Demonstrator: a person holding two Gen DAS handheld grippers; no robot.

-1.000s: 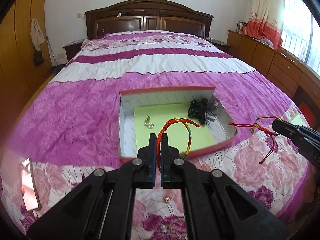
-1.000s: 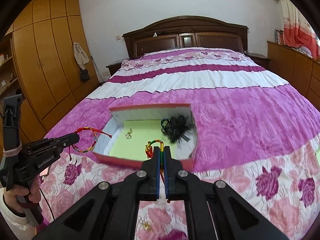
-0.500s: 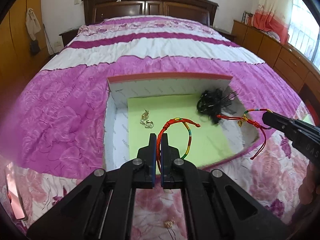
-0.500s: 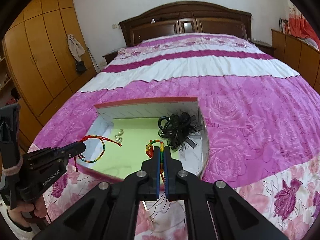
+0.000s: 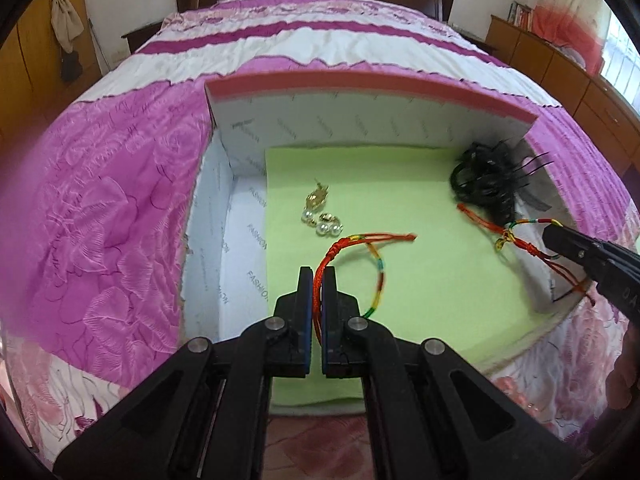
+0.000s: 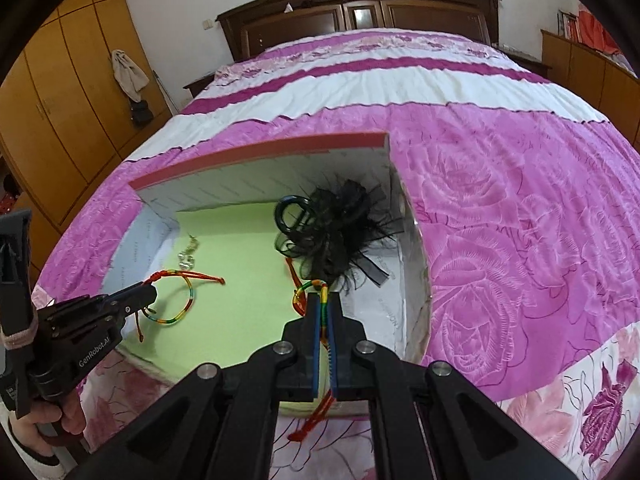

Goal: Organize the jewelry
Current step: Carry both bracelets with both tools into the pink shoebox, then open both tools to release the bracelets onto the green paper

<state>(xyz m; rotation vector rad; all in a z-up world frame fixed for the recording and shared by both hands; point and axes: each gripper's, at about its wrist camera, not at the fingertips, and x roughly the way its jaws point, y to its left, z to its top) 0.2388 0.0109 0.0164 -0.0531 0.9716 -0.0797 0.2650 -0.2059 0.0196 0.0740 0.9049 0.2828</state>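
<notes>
Both claws nearer box (image 5: 360, 92), clamping bracelets.

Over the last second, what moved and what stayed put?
Both tools advanced toward the box and now hang over its green liner: the left tool carrying its red braided bracelet, the right tool its own bracelet. Neither let go. The pearl earrings and black hair accessory stayed in place.

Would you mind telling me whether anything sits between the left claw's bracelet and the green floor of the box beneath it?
Nothing visible does. The left claw holds its bracelet over bare green liner in the box. The pearl earrings lie farther back, and the black hair accessory sits in the far right corner.
</notes>
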